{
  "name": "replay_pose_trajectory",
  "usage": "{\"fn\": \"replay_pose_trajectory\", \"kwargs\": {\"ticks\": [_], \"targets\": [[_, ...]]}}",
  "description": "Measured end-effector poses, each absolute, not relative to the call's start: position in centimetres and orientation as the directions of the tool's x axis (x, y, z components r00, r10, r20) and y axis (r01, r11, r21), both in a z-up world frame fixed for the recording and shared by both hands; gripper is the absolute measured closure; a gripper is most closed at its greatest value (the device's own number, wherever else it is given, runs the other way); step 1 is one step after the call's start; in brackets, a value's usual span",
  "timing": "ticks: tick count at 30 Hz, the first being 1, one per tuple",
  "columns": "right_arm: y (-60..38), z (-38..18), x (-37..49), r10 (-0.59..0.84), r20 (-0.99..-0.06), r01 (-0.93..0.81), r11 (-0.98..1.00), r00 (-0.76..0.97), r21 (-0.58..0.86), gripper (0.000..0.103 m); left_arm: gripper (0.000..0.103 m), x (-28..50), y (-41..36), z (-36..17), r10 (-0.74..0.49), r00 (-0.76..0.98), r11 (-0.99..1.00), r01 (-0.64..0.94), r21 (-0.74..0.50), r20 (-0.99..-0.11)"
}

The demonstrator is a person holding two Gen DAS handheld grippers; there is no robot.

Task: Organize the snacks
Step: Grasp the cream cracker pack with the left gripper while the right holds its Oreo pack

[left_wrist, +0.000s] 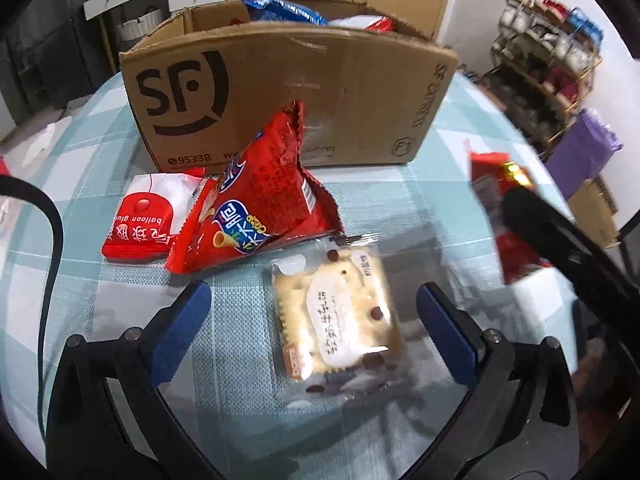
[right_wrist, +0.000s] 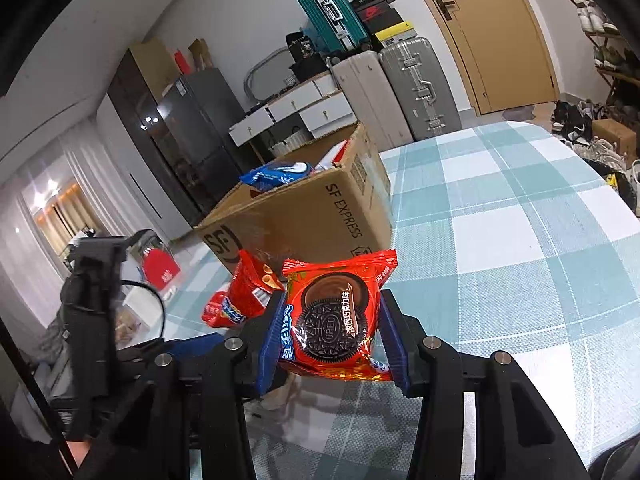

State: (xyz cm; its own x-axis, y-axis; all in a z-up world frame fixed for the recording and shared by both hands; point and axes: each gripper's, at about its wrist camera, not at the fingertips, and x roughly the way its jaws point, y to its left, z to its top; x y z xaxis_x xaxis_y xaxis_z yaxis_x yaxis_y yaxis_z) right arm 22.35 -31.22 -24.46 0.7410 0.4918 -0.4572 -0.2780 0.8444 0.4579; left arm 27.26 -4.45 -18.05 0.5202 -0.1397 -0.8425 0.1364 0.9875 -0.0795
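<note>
My left gripper hangs open just above the table, its blue pads on either side of a clear-wrapped cracker packet without touching it. A red cone-snack bag leans against the SF cardboard box. A red and white balloon-glue packet lies to its left. My right gripper is shut on a red Oreo packet, held flat above the table in front of the box. A blue packet sticks out of the box.
The table wears a teal and white checked cloth with open room to the right of the box. Suitcases, a door and white drawers stand behind. A shoe rack and a purple bag are beyond the table's right edge.
</note>
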Motion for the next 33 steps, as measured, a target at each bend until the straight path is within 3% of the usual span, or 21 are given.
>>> {"fn": "replay_pose_trajectory", "kwargs": {"ticks": [4,6,9,11,21,33], "targets": [[-31.2,-24.1,21.9,0.506,-0.43,-0.301,0.835,0.748,0.46,0.058,0.002,28.5,-5.6,-19.0,-0.108,0.489,0.99,0.128,-0.052,-0.865],[-31.3,-24.0,21.8,0.509,-0.424,-0.305,0.833,0.749,0.461,0.058,0.01,28.4,-5.7,-18.9,-0.084,0.499,0.992,0.127,-0.024,-0.863],[-31.3,-24.0,21.7,0.509,-0.422,-0.303,0.832,0.75,0.464,0.058,0.027,28.1,-6.0,-18.5,-0.117,0.506,0.986,0.162,-0.039,-0.854],[-31.3,-23.9,21.6,0.51,-0.421,-0.303,0.831,0.75,0.467,0.058,0.045,27.8,-6.3,-18.2,-0.118,0.511,0.984,0.175,-0.031,-0.851],[-31.6,-23.9,21.4,0.498,-0.411,-0.289,0.833,0.764,0.472,0.058,0.046,26.9,-4.5,-17.2,-0.2,0.514,0.972,0.209,-0.104,-0.834],[-31.5,-23.2,20.8,0.48,-0.407,-0.284,0.845,0.777,0.454,0.058,0.046,23.1,-0.7,-11.7,-0.222,0.607,0.971,0.208,-0.117,-0.763]]}}
